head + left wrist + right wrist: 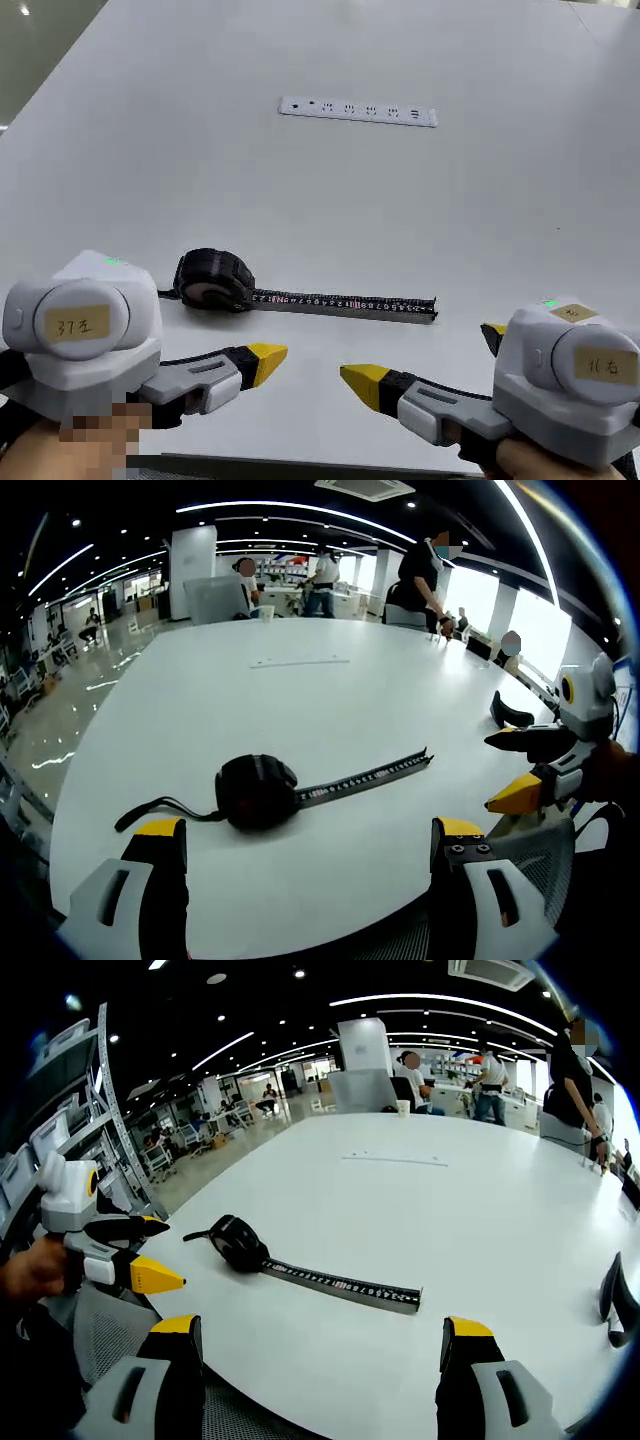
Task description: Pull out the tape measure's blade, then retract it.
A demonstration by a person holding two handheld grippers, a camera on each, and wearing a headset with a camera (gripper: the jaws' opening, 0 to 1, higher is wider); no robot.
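white table [500, 210]: 1 tape measure [213, 281], 1 power strip [357, 111], 2 tools [309, 828] [321, 1325]

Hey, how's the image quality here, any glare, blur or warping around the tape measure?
Head view: soft even light, tape measure sharp, only a faint shadow. Left gripper view: fisheye curves the table edge, windows at right blown out. Right gripper view: same curving, blade markings visible.

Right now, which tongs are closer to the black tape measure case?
The left tongs: the case sits just ahead of them; the right tongs face the blade's tip.
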